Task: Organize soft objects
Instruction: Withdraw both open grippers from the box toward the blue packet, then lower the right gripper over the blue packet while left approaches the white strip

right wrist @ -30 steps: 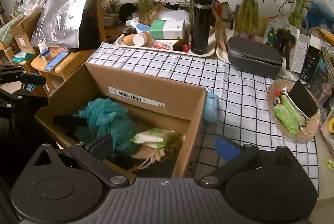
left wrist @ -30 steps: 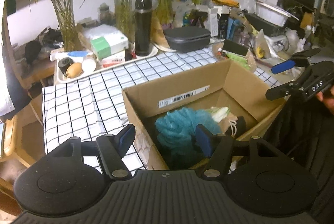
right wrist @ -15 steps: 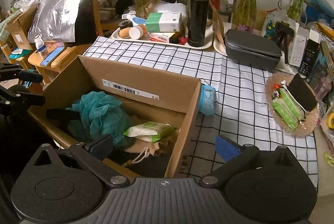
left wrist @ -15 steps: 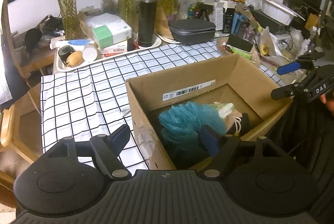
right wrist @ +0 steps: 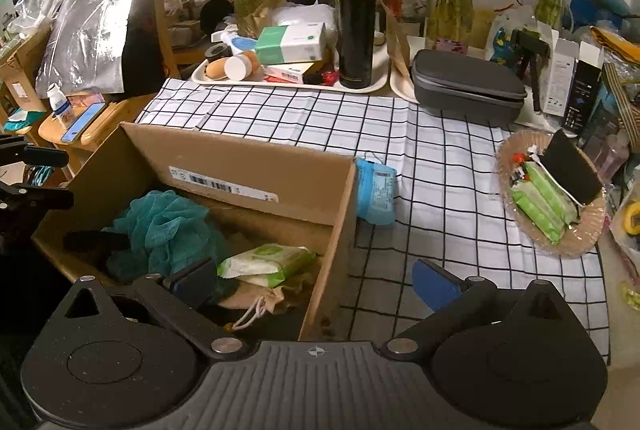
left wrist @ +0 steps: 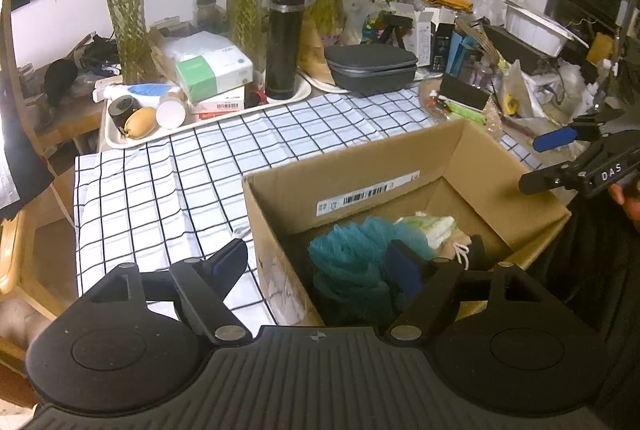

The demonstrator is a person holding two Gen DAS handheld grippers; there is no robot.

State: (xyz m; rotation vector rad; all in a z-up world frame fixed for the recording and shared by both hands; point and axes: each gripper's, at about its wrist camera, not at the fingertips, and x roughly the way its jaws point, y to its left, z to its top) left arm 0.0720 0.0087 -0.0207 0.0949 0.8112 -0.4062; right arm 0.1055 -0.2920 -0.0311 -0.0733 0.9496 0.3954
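Left gripper (left wrist: 320, 266) just widened, jaws apart, empty, straddling box wall. I see right gripper (right wrist: 316, 280) spread too, nothing clamped. Teal loofah (right wrist: 168, 226) and wipes pack (right wrist: 266, 264) sit inside cardboard box (right wrist: 256, 165) on checked surface (right wrist: 440, 157).

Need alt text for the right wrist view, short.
The open right gripper straddles the right wall of a cardboard box holding a teal bath pouf, a wipes pack and a drawstring pouch. A blue packet lies outside on the checked tablecloth.
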